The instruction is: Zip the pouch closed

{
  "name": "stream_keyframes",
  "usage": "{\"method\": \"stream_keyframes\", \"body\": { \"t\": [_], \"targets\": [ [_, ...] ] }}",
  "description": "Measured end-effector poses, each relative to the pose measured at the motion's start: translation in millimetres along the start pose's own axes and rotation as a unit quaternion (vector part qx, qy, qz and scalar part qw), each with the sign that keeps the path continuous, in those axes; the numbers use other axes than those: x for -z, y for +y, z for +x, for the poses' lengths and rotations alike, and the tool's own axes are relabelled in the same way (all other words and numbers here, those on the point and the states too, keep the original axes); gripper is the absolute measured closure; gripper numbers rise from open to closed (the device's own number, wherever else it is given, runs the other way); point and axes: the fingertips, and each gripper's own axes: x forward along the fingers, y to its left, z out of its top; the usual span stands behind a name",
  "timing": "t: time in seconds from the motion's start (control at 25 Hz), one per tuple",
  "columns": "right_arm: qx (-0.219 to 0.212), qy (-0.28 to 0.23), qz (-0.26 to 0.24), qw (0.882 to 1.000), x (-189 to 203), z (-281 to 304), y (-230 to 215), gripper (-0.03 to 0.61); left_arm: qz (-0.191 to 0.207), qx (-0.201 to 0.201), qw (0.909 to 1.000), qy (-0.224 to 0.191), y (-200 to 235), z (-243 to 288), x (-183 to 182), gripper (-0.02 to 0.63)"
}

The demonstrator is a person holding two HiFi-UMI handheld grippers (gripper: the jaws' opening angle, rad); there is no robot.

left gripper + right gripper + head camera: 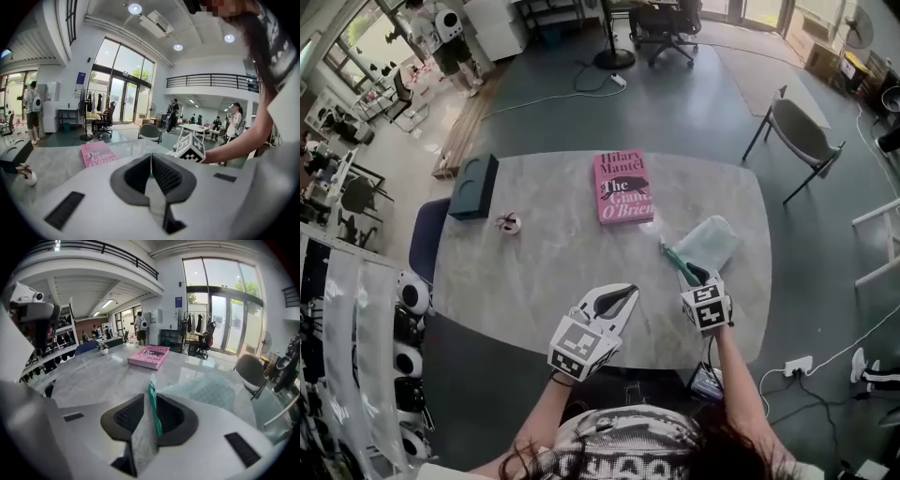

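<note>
Pink book reads "Hilary Mantel, The Giant O'Brien". My left gripper: jaws together, nothing in them, over the table's near edge. My right gripper: jaws pinched on the green edge of the pouch, which lies at the table's right, near the book.

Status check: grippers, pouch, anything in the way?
Left gripper shut, empty. Right gripper shut on the pouch by its green edge. Pink book lies apart, nothing in the way.

Bright daylight, fisheye distortion, dark corners.
</note>
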Motion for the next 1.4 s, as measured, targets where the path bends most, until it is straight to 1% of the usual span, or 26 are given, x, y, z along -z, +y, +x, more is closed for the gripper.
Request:
{"method": "stream_keyframes", "body": {
  "t": [0.16, 0.24, 0.36, 0.44, 0.52, 0.56, 0.6, 0.64, 0.88, 1.08, 1.2, 1.32, 1.4],
  "targets": [
    [-0.012, 0.046, -0.016, 0.999, 16.8, 33.4, -8.6, 0.488, -0.012, -0.024, 0.9996, 0.008, 4.7, -2.9, 3.3, 0.600],
    [-0.019, 0.067, -0.030, 0.997, 25.4, 44.9, -9.2, 0.472, -0.017, -0.034, 0.9992, 0.014, 6.0, -6.0, 6.7, 0.600],
    [-0.021, 0.090, -0.043, 0.995, 31.6, 55.7, -11.6, 0.468, -0.020, -0.044, 0.9986, 0.021, 9.6, -12.4, 10.2, 0.600],
    [-0.028, 0.097, -0.046, 0.994, 34.2, 58.9, -12.2, 0.468, -0.021, -0.047, 0.9983, 0.026, 11.8, -17.3, 12.9, 0.600],
    [-0.035, 0.093, -0.049, 0.994, 34.1, 60.9, -14.3, 0.486, -0.021, -0.050, 0.9980, 0.032, 15.0, -21.4, 17.7, 0.600],
    [-0.037, 0.091, -0.049, 0.994, 33.2, 61.6, -14.4, 0.504, -0.021, -0.051, 0.9979, 0.035, 16.6, -23.6, 20.4, 0.600],
    [-0.039, 0.091, -0.048, 0.994, 32.2, 61.6, -13.4, 0.549, -0.020, -0.051, 0.9978, 0.038, 18.0, -25.7, 22.8, 0.600],
    [-0.043, 0.092, -0.048, 0.994, 31.1, 60.6, -12.0, 0.552, -0.020, -0.050, 0.9977, 0.041, 19.1, -27.1, 24.4, 0.600],
    [-0.093, 0.076, -0.035, 0.992, 14.9, 40.3, 3.2, 0.557, -0.004, -0.027, 0.9978, 0.060, 21.1, -27.1, 33.4, 0.600],
    [-0.112, 0.062, -0.065, 0.990, 5.2, 16.6, 25.7, 0.557, 0.014, -0.002, 0.9970, 0.076, 23.1, -25.3, 48.1, 0.600],
    [-0.124, 0.051, -0.068, 0.989, 0.3, 0.1, 38.5, 0.557, 0.026, 0.008, 0.9961, 0.083, 29.6, -20.8, 55.8, 0.600],
    [-0.143, 0.042, -0.073, 0.986, -1.2, -14.1, 55.7, 0.558, 0.043, 0.030, 0.9939, 0.097, 37.5, -13.3, 66.5, 0.598],
    [-0.157, 0.040, -0.086, 0.983, 0.8, -21.6, 67.9, 0.558, 0.045, 0.046, 0.9929, 0.101, 43.3, -5.9, 72.1, 0.598]
  ]
}}
